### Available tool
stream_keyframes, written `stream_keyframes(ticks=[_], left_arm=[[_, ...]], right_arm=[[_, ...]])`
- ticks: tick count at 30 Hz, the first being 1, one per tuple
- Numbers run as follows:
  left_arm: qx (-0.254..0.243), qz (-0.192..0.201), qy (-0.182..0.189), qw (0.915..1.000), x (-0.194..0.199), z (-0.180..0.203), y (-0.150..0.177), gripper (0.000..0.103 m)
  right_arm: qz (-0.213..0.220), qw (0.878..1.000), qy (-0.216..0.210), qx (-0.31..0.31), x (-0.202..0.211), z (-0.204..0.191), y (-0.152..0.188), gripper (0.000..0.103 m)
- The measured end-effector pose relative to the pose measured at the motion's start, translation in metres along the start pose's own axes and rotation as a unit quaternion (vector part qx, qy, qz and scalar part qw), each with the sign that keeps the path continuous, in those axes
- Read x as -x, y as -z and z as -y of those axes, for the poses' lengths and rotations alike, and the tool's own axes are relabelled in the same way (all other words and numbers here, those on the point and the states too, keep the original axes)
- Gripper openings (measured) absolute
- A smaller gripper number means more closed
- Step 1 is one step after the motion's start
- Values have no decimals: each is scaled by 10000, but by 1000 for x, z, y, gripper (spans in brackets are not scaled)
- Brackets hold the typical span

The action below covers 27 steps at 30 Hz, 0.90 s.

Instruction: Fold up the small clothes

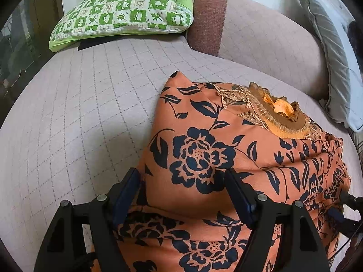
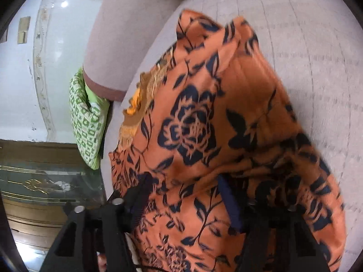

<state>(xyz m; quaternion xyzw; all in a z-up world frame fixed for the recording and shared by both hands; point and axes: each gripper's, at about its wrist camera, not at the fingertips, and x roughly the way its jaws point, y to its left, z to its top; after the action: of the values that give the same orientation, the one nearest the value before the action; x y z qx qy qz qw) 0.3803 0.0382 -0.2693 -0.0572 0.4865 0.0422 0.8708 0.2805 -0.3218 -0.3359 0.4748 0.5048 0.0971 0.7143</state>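
An orange garment [image 1: 204, 140] with a dark blue flower print and a gold embroidered neckline [image 1: 279, 113] lies partly folded on the quilted sofa seat [image 1: 86, 104]. My left gripper [image 1: 181, 181] is open, its jaws wide apart, with the garment's near folded edge bulging between them. In the right wrist view the same garment [image 2: 215, 117] fills the frame, blurred. My right gripper [image 2: 183, 185] is open, with cloth bunched between and over its fingers. The right gripper's tip also shows at the garment's right edge in the left wrist view [image 1: 347, 199].
A green-and-white patterned pillow [image 1: 122, 11] lies at the far end of the seat, also in the right wrist view [image 2: 87, 117]. The sofa backrest [image 1: 267, 34] runs along the right with a grey cushion [image 1: 331, 63]. A glass-topped table [image 2: 45, 181] stands beside the sofa.
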Motion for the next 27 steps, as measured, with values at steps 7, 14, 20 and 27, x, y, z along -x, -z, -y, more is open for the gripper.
stream_keyframes(ticks=[7, 14, 20, 27], left_arm=[[136, -10, 79, 9999, 2, -7, -2, 77], [103, 1, 59, 9999, 3, -4, -1, 77], [132, 4, 88, 9999, 5, -4, -1, 77], [217, 26, 112, 9997, 8, -9, -2, 77]], right_arm=[[-245, 9996, 71, 107, 7, -9, 8, 52], [-89, 9998, -169, -2, 0, -17, 8, 42], [-151, 9985, -211, -476, -22, -2, 2, 38], [-42, 9967, -219, -781, -24, 0, 9, 39]])
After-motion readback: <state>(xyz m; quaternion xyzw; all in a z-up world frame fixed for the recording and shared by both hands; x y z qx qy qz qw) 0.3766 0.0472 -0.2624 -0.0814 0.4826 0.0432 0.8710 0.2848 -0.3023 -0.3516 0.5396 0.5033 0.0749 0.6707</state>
